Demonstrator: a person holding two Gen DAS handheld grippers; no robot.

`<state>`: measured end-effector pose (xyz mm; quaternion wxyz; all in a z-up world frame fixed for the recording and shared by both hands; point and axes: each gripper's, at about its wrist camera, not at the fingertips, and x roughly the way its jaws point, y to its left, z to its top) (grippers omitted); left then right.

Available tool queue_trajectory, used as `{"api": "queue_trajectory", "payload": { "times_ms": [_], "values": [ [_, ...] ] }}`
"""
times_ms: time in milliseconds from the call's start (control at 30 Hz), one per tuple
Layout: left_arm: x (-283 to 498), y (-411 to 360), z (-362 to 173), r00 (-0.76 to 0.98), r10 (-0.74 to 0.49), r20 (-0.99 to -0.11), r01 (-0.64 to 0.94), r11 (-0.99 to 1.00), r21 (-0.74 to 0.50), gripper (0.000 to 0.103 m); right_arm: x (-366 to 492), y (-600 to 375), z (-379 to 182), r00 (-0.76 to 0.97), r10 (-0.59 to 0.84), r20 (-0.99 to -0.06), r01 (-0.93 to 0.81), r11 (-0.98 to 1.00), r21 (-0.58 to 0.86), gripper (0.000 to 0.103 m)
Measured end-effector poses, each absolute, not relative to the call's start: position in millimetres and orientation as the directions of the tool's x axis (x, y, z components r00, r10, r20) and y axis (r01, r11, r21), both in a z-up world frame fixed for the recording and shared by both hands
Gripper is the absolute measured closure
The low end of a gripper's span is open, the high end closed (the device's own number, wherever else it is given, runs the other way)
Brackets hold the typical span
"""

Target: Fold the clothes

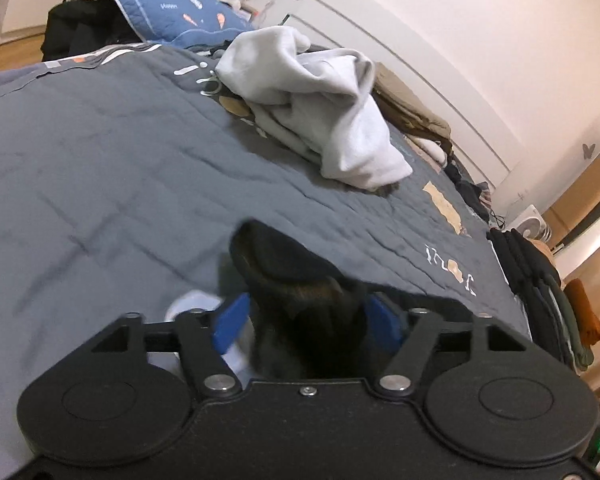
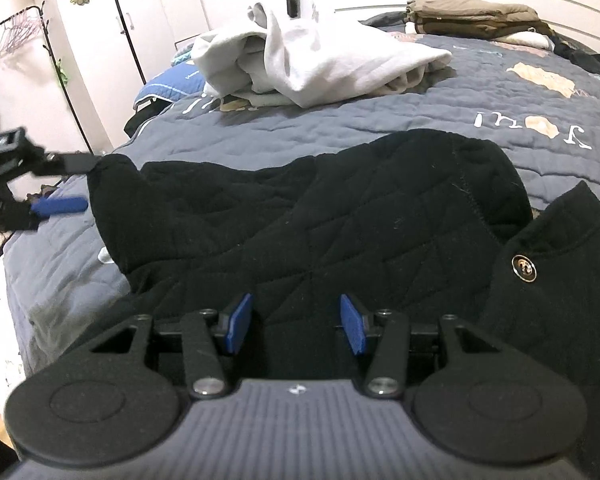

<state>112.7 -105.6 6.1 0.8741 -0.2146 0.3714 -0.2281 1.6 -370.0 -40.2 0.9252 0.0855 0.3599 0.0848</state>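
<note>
Grey quilted bedspread (image 2: 260, 132) carries a black quilted jacket (image 2: 340, 208). Left gripper (image 1: 306, 320) is parted around its sleeve end, pads apart from it. Right gripper (image 2: 296, 322) is held half-open over the jacket, gripping nothing.

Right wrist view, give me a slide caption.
Open right gripper over a black quilted jacket on the grey bedspread, left gripper at its sleeve end.

Left hand-held gripper (image 1: 306, 322): matte black housing, two round discs, silver pivot bolts, blue pads (image 1: 228, 322), and a green light glowing at its right edge. Right hand-held gripper (image 2: 296, 324): same black linkage and blue pads (image 2: 240, 322), over a ribbed grey body with a small white mark.
</note>
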Motion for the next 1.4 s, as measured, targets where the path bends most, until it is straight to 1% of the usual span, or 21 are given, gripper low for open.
{"api": "queue_trajectory", "payload": {
  "times_ms": [167, 300, 367, 400, 467, 533, 600, 667, 700, 800, 833, 867, 933, 1067, 1167, 1233, 1300, 1333, 1367, 1400],
  "values": [
    [101.0, -122.4, -11.4, 0.608, -0.576, -0.546, 0.222, 0.784, -0.58, 0.029, -0.2, -368.6, -38.9, 0.728, 0.217, -0.651, -0.096, 0.971, 0.217, 0.054],
    [104.6, -141.3, -22.1, 0.62, -0.552, -0.557, 0.231, 0.807, -0.543, 0.029, 0.3, -368.1, -40.0, 0.725, 0.219, -0.653, -0.102, 0.972, 0.213, 0.054],
    [108.1, -145.1, -25.7, 0.628, -0.542, -0.558, 0.218, 0.811, -0.542, 0.033, 0.8, -368.0, -41.5, 0.722, 0.218, -0.657, -0.105, 0.973, 0.207, 0.054],
    [109.4, -144.6, -27.4, 0.626, -0.538, -0.565, 0.208, 0.813, -0.544, 0.037, 1.1, -367.9, -42.2, 0.721, 0.217, -0.658, -0.107, 0.973, 0.204, 0.054],
    [112.2, -143.7, -30.9, 0.621, -0.529, -0.578, 0.188, 0.817, -0.546, 0.078, 1.7, -367.8, -43.8, 0.718, 0.216, -0.661, -0.11, 0.974, 0.198, 0.054],
    [114.0, -134.4, -38.8, 0.607, -0.505, -0.614, 0.119, 0.821, -0.558, 0.082, 2.4, -368.8, -45.5, 0.716, 0.218, -0.663, -0.111, 0.973, 0.201, 0.054],
    [113.0, -123.4, -47.0, 0.591, -0.465, -0.659, 0.038, 0.832, -0.554, 0.082, 2.8, -369.6, -46.5, 0.712, 0.225, -0.665, -0.111, 0.972, 0.21, 0.054],
    [109.8, -110.8, -55.5, 0.562, -0.46, -0.687, -0.049, 0.811, -0.583, 0.075, 3.0, -369.7, -47.0, 0.708, 0.231, -0.668, -0.115, 0.97, 0.214, 0.054],
    [108.2, -105.5, -58.5, 0.554, -0.46, -0.694, -0.081, 0.8, -0.595, 0.074, 2.8, -369.1, -47.6, 0.707, 0.227, -0.67, -0.118, 0.972, 0.205, 0.054],
    [104.0, -96.2, -55.4, 0.577, -0.43, -0.694, -0.101, 0.805, -0.584, 0.068, 2.1, -367.7, -48.9, 0.706, 0.218, -0.674, -0.125, 0.975, 0.184, 0.054],
    [102.6, -92.9, -53.6, 0.592, -0.423, -0.686, -0.111, 0.8, -0.589, 0.064, 2.1, -367.4, -48.7, 0.706, 0.215, -0.675, -0.126, 0.976, 0.18, 0.054],
    [101.2, -89.3, -51.5, 0.609, -0.417, -0.674, -0.121, 0.791, -0.599, 0.055, 2.0, -367.1, -48.6, 0.706, 0.213, -0.676, -0.126, 0.976, 0.176, 0.054],
    [100.5, -86.0, -48.7, 0.628, -0.422, -0.654, -0.123, 0.775, -0.619, 0.045, 1.4, -368.2, -47.7, 0.705, 0.212, -0.676, -0.121, 0.976, 0.18, 0.054],
    [100.5, -96.5, -42.9, 0.642, -0.42, -0.641, -0.069, 0.802, -0.594, 0.044, 1.7, -370.5, -46.8, 0.705, 0.215, -0.675, -0.106, 0.974, 0.2, 0.054],
    [106.6, -107.8, -42.6, 0.634, -0.435, -0.639, -0.033, 0.811, -0.584, 0.041, 1.1, -370.1, -46.6, 0.705, 0.216, -0.676, -0.099, 0.973, 0.208, 0.054],
    [110.3, -117.9, -43.1, 0.624, -0.438, -0.647, -0.005, 0.826, -0.564, 0.041, 0.8, -370.2, -46.1, 0.705, 0.217, -0.675, -0.094, 0.972, 0.214, 0.054],
    [108.1, -127.2, -41.8, 0.636, -0.431, -0.64, 0.03, 0.843, -0.537, 0.045, 1.1, -371.6, -45.0, 0.705, 0.219, -0.674, -0.088, 0.971, 0.224, 0.054],
    [104.3, -132.0, -39.9, 0.654, -0.416, -0.632, 0.054, 0.859, -0.51, 0.056, 1.2, -372.5, -45.0, 0.705, 0.221, -0.674, -0.085, 0.97, 0.229, 0.054],
    [102.3, -136.6, -37.7, 0.665, -0.404, -0.628, 0.077, 0.874, -0.481, 0.073, 1.3, -373.3, -45.0, 0.704, 0.224, -0.674, -0.083, 0.969, 0.235, 0.054],
    [101.3, -141.2, -35.7, 0.673, -0.395, -0.626, 0.099, 0.886, -0.452, 0.076, 1.5, -374.2, -45.1, 0.704, 0.226, -0.673, -0.081, 0.967, 0.24, 0.054]
  ]
}}
